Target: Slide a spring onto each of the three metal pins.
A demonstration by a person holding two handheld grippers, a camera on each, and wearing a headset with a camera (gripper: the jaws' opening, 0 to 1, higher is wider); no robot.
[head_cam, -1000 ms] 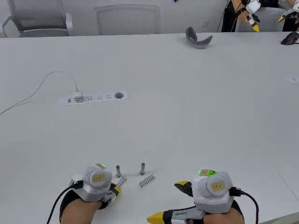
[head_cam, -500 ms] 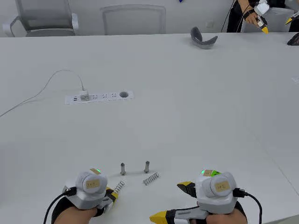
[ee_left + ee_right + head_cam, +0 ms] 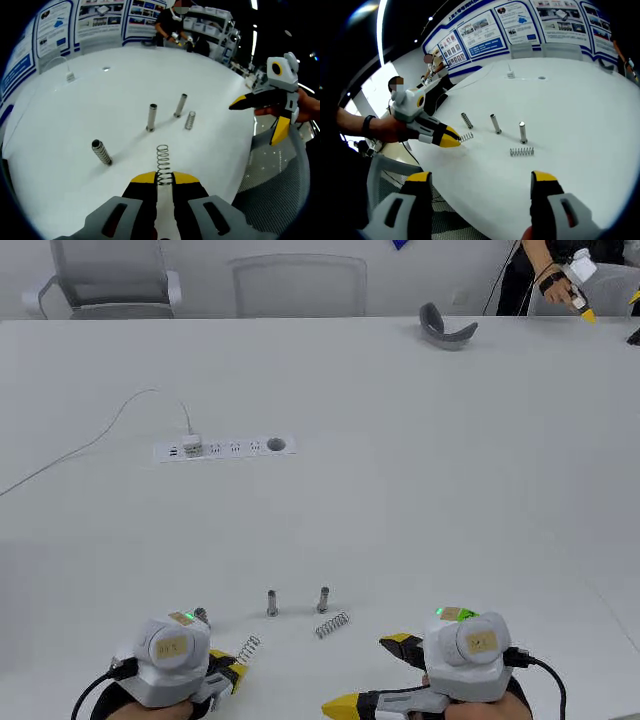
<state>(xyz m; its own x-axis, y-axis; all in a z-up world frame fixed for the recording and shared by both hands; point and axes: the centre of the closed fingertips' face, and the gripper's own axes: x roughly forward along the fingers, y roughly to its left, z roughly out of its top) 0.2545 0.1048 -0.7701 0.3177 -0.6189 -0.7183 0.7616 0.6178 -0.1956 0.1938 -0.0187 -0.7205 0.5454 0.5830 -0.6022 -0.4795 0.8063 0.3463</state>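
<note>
Steel spring [image 3: 162, 160] is clamped in the jaws of the left gripper [image 3: 230, 668], which has drawn back and leftward from the pins since a second ago, uncovering the left pin [image 3: 201, 616], already wearing a spring. The middle pin [image 3: 272, 603] and right pin [image 3: 323, 600] stand bare. A loose spring [image 3: 332, 624] lies on the counter [image 3: 450, 490] just before the right pin. A power strip [image 3: 225, 449] sits well beyond. The right gripper [image 3: 355, 675] hovers at the near edge, pointing left, jaws wide apart.
</note>
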